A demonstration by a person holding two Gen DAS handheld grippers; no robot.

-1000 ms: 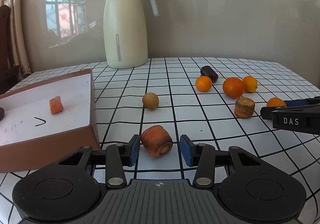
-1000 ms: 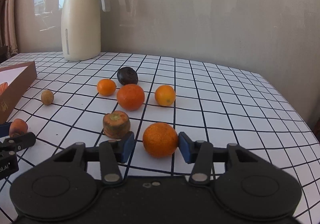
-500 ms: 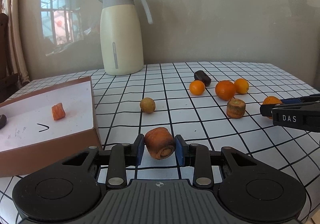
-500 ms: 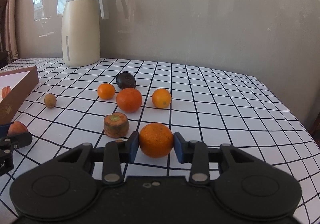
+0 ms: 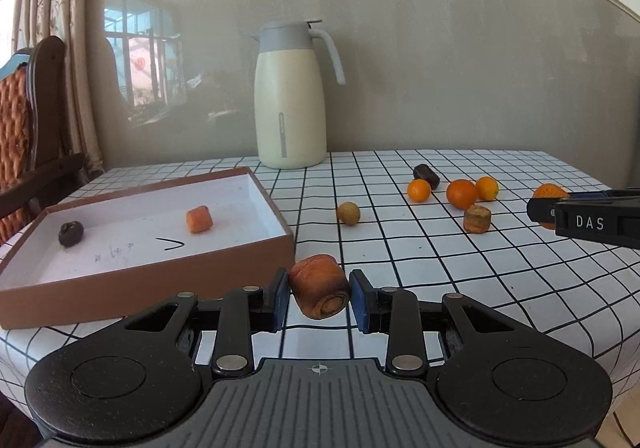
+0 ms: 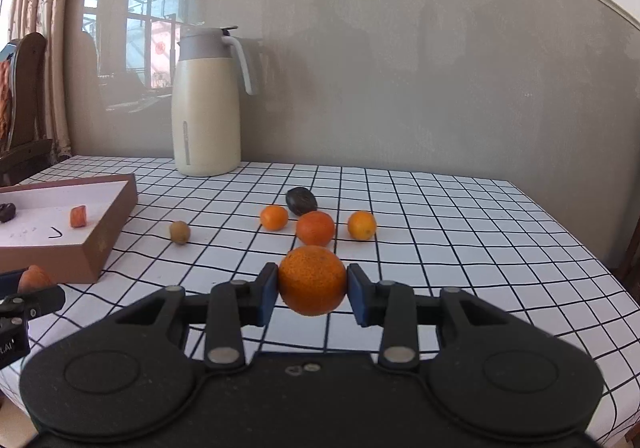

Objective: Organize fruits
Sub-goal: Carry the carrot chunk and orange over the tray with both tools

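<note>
Landmark: brown box (image 5: pixel 144 280) with white floor, at the left of the checked tablecloth (image 5: pixel 460 280).

- Left gripper (image 5: pixel 319 294): jaws pinching a stubby brown-orange fruit piece (image 5: pixel 320 290) on both sides, carried above the cloth just off the box's near right corner.
- Right gripper (image 6: pixel 312 290): jaws pinching a large orange (image 6: pixel 312 280), held clear of the cloth, well to the right of the box.
- Inside the box: one dark fruit (image 5: pixel 71 234) toward its left end; one small orange chunk (image 5: pixel 199 219) near its middle.
- Right of the box, on the cloth: a small greenish-brown round fruit (image 5: pixel 348 213) nearest; farther right a cluster of three oranges (image 6: pixel 315 228) with a dark fruit (image 6: pixel 301 201) behind them; a short brown-orange stub (image 5: pixel 477 218) in front of the cluster, seen in the left view only.
- Behind the box's right end: a cream jug (image 5: pixel 291 103) with grey lid, against the wall.
- Left of the box: a wooden chair (image 5: pixel 28 115) and curtain.
</note>
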